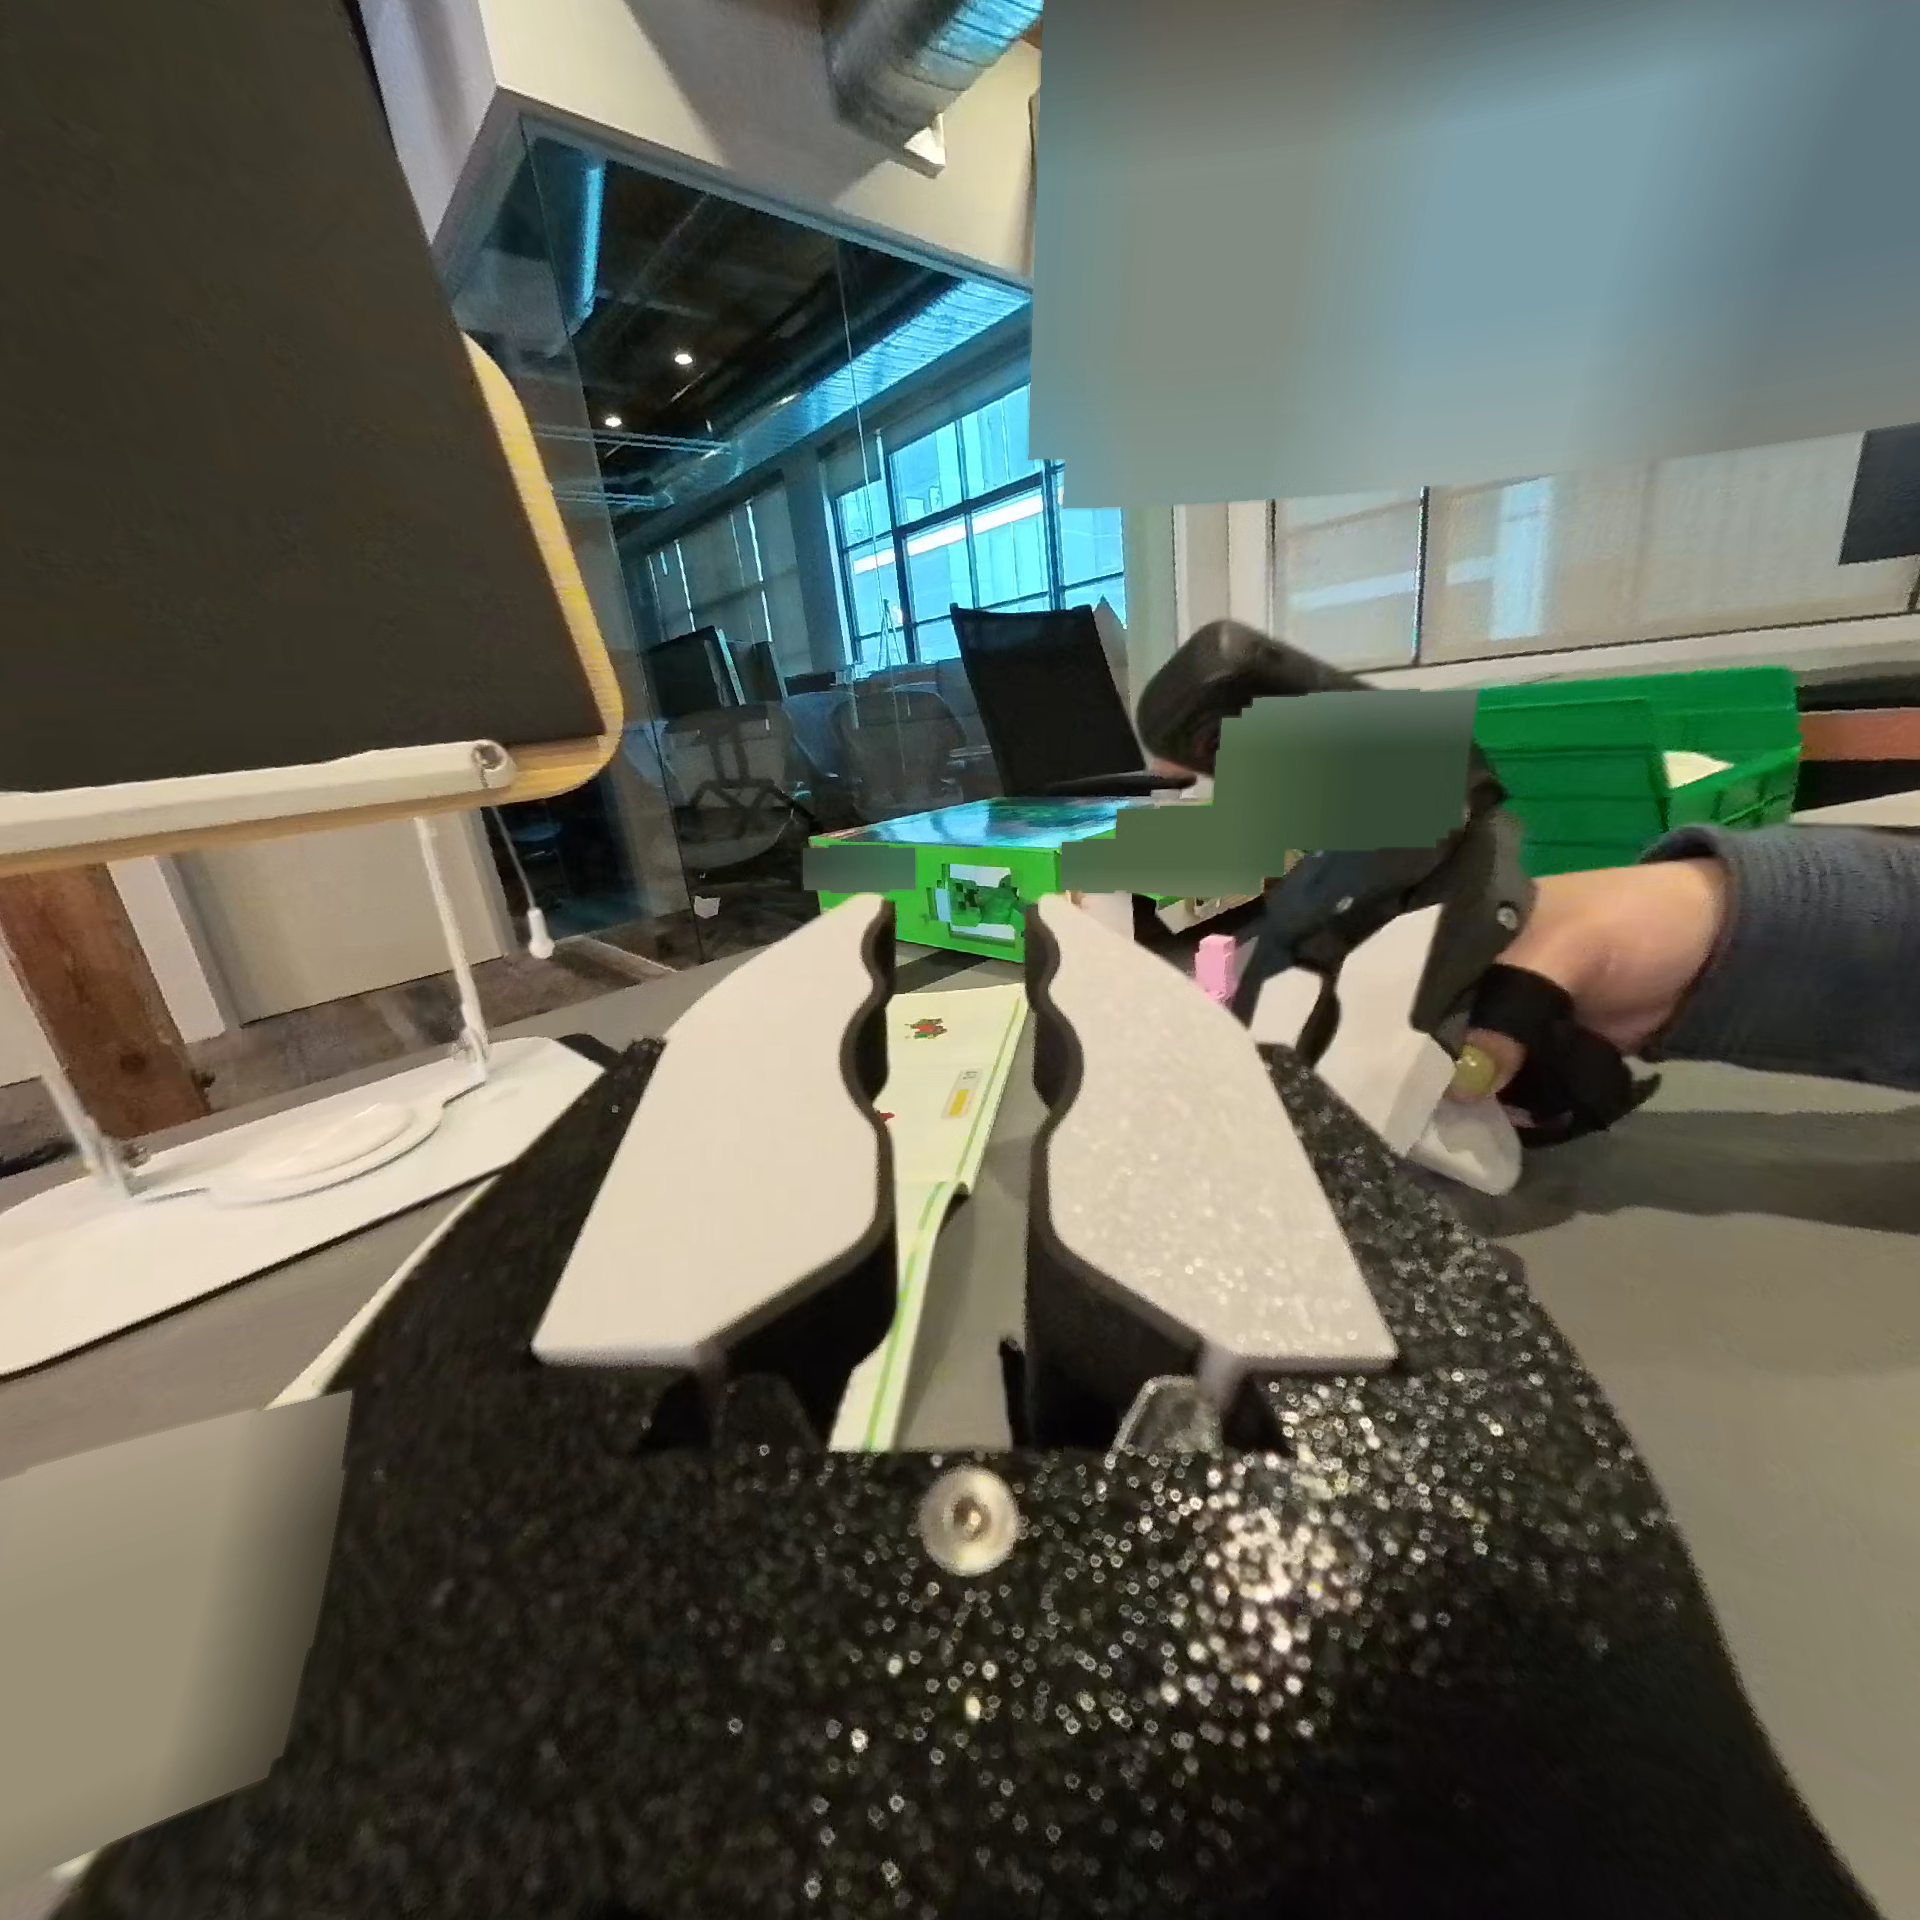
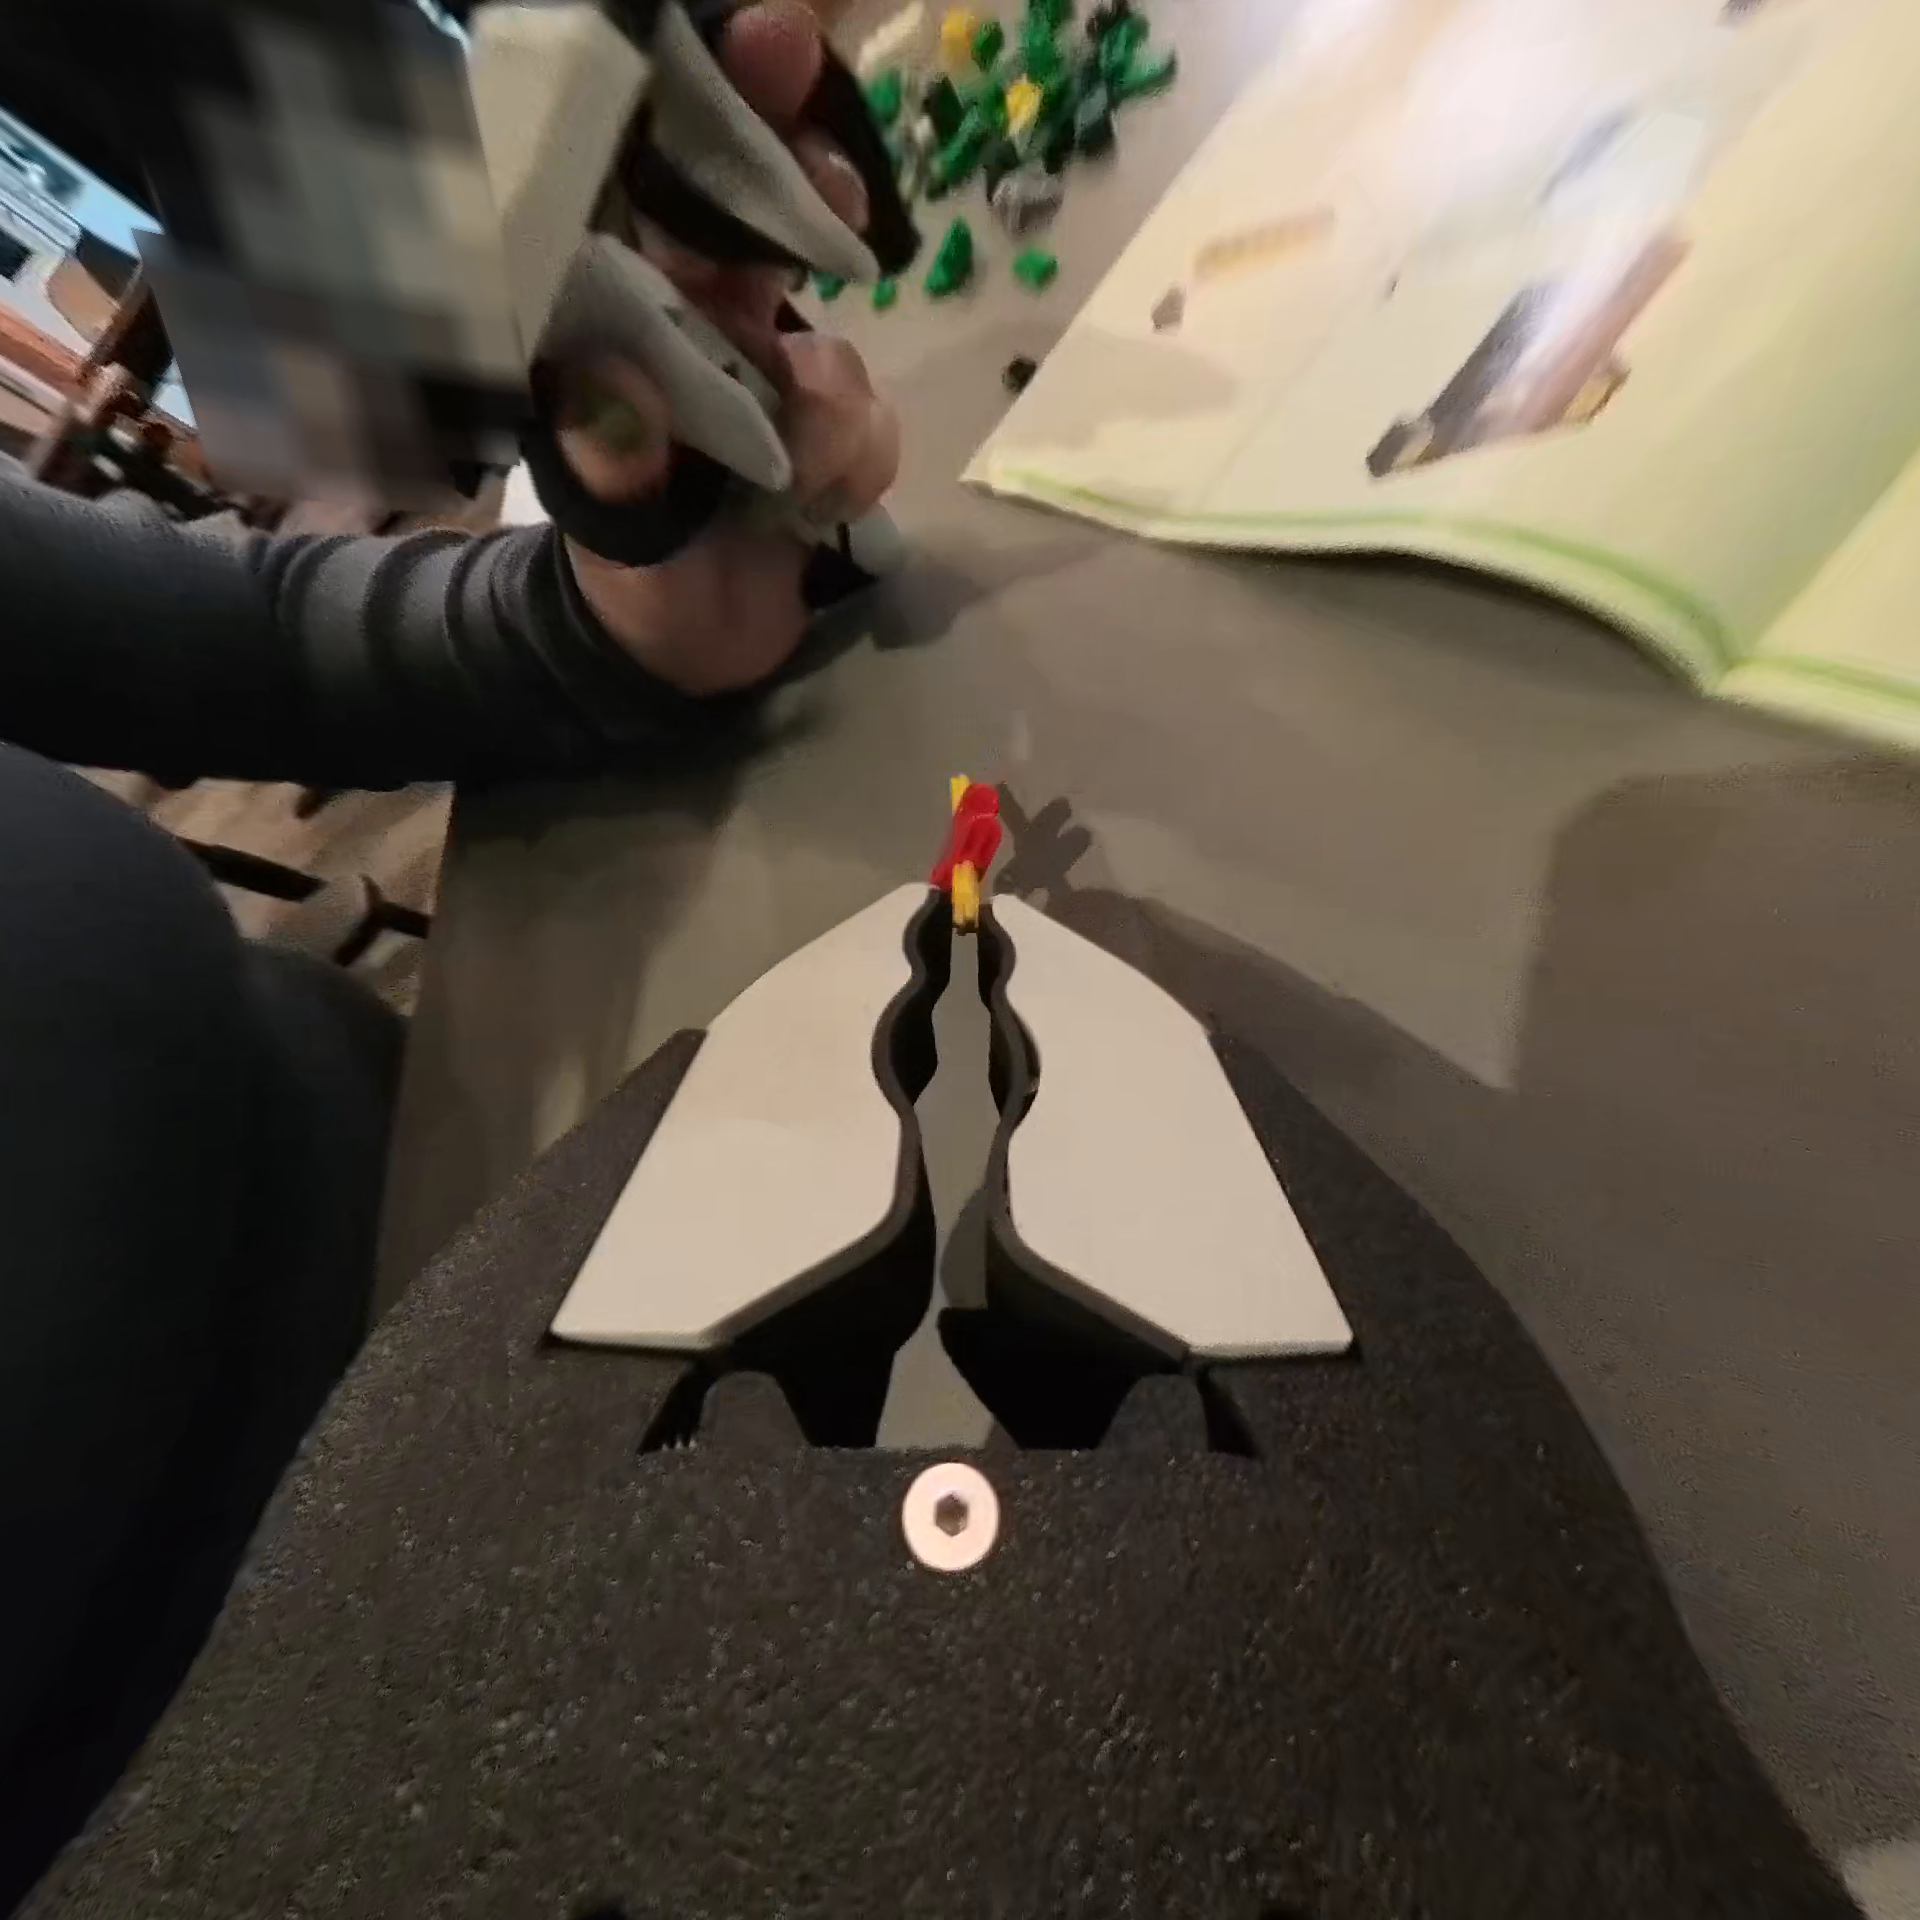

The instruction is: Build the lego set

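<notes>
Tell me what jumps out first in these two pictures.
A tiny red and yellow piece sits pinched at the tips of the right claw, just above the grey table. The left claw is open and empty over an open booklet, pointing at a bright green box. Green pieces lie scattered beyond.

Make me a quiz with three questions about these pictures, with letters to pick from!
1. Where is the pile of small green bricks?
A. on the grey table beyond the open booklet
B. inside the box
C. on a chair

2. What colours is the tiny piece in the right gripper?
A. blue and white
B. red and yellow
C. all black

3. How is the left gripper?
A. shut on a brick
B. open, holding nothing
C. shut on paper

Answers: A, the bricks lie on the table top; B, red body with yellow bits; B, a clear gap between its fingers.
</notes>
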The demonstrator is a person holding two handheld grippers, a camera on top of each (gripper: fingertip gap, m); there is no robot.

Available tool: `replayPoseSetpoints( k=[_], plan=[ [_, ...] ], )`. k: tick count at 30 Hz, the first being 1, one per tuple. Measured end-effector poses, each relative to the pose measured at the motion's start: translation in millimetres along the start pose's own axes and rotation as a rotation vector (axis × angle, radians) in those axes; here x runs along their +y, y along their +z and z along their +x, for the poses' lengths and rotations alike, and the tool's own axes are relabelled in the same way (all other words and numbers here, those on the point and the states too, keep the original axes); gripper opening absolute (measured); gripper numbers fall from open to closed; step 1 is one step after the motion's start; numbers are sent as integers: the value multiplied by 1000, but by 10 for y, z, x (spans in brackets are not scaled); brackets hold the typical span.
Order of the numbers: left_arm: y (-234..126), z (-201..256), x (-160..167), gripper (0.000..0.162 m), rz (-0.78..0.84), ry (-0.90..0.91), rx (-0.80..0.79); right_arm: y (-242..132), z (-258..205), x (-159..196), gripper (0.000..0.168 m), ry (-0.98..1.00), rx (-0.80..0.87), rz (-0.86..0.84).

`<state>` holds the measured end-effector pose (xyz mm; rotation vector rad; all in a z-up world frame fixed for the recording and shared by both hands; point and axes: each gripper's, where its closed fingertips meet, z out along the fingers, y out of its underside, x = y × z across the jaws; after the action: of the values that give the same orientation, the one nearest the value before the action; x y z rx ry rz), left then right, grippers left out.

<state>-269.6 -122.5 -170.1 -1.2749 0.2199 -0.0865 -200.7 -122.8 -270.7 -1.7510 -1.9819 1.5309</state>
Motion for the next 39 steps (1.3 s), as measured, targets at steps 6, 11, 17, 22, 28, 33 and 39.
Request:
replayPoseSetpoints(
  k=[6, 11, 17, 22, 28, 33, 39],
  plan=[
    [-55, 19, -24, 25, 4, -13, -7, -13, 104, 2, 6, 182, -12, 20],
    [-99, 24, -33, 29, -5, -11, -16, -121, 184, -39, 28, 235, 32, 39],
    [-570, -156, -256, 28, 4, 86, -112, -404, 0, -550, 30, -6, 187, 211],
    [-1423, -861, -425, 27, -75, 312, -391, 121, -335, -1136, 27, -245, 170, 291],
    [-2135, -1539, -438, 26, -132, 299, -655, 1282, -235, -1536, 17, -486, 193, 81],
    [-2178, -1617, -387, 26, -147, 262, -688, 2024, 131, -1718, 12, -644, 242, -167],
    [-2239, -1642, -418, 24, -163, 319, -736, 2419, 340, -1777, 13, -751, 207, -314]
  ],
)
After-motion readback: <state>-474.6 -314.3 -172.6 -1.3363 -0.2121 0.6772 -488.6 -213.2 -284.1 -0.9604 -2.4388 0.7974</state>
